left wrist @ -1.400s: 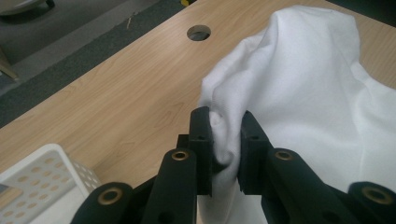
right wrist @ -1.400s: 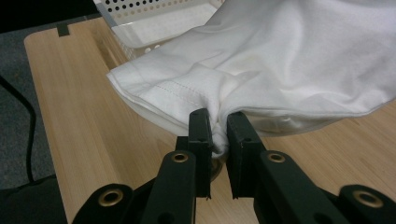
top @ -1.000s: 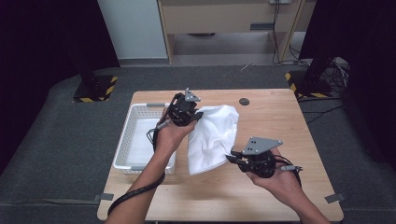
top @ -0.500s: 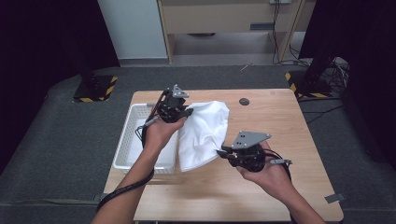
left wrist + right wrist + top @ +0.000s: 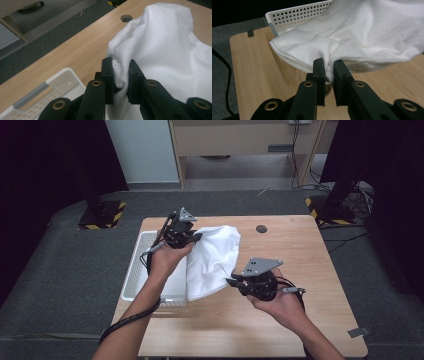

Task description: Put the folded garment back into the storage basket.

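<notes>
Cloth [image 5: 212, 260] lies right of basket [image 5: 142, 270], on table [image 5: 310, 265].

The white garment [image 5: 372, 32] is soft matt cloth with a stitched hem. The table [image 5: 300, 265] is smooth light wood. The basket [image 5: 294, 15], upper left, is white perforated plastic. Both grippers' jaws are matt black plastic.

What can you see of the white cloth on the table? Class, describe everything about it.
The white cloth looks like soft knit fabric, with a stitched hem that shows in the right gripper view. It is crumpled and lifted, hanging between two grips: the left gripper is shut on a bunched fold at its upper edge, and the right gripper is shut on its hemmed edge. Its lower part drapes beside and over the rim of the white perforated basket and onto the wooden table.
</notes>
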